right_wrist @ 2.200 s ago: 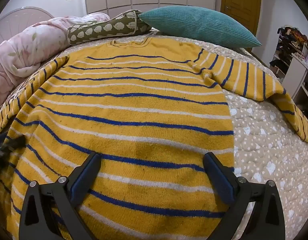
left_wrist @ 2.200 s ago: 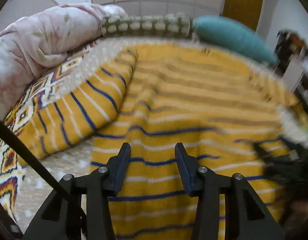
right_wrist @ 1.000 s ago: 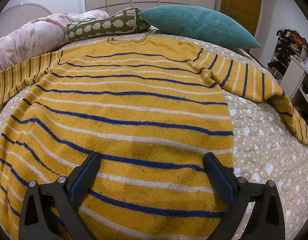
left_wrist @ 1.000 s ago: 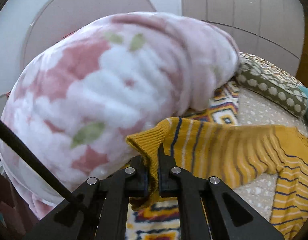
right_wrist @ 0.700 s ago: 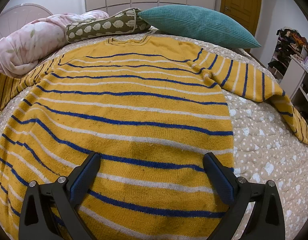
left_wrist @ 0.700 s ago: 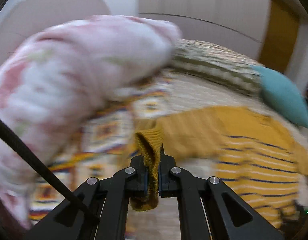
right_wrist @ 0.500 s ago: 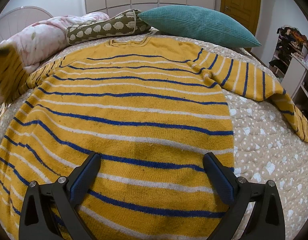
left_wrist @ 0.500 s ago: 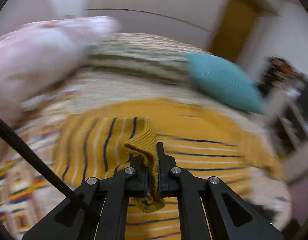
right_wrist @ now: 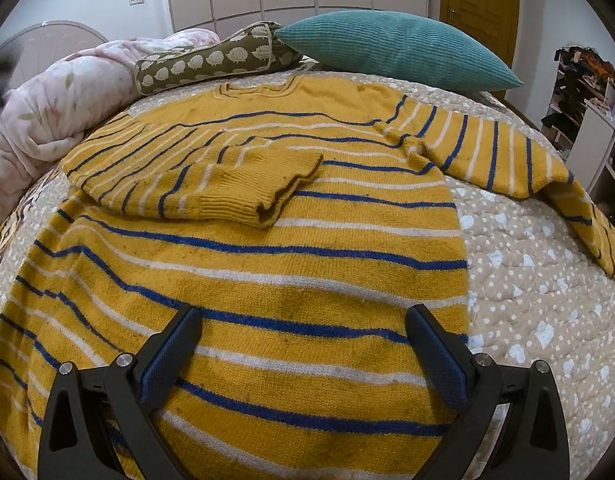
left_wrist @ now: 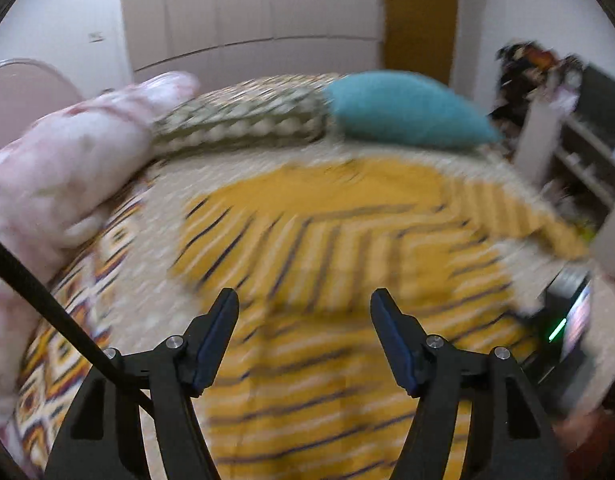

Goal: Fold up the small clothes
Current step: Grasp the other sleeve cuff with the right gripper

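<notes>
Hovering low over the hem of the yellow striped sweater (right_wrist: 267,272), the right gripper (right_wrist: 303,344) has its jaws spread wide and holds nothing. The left gripper (left_wrist: 303,320) is likewise spread apart and empty above the same garment, though its view is smeared with motion blur. The sweater lies flat on the dotted beige bedspread (right_wrist: 539,304), body toward the camera and neckline away. Farther up, the sleeve at the left (right_wrist: 195,176) is folded across the chest, its ribbed cuff (right_wrist: 275,192) resting on the stripes near the middle. The sleeve at the right (right_wrist: 507,160) stretches out sideways and droops over the bed's edge. Beyond the collar lie a pink floral blanket (right_wrist: 67,96), a hedgehog-print cushion (right_wrist: 211,60) and a teal pillow (right_wrist: 391,48).
</notes>
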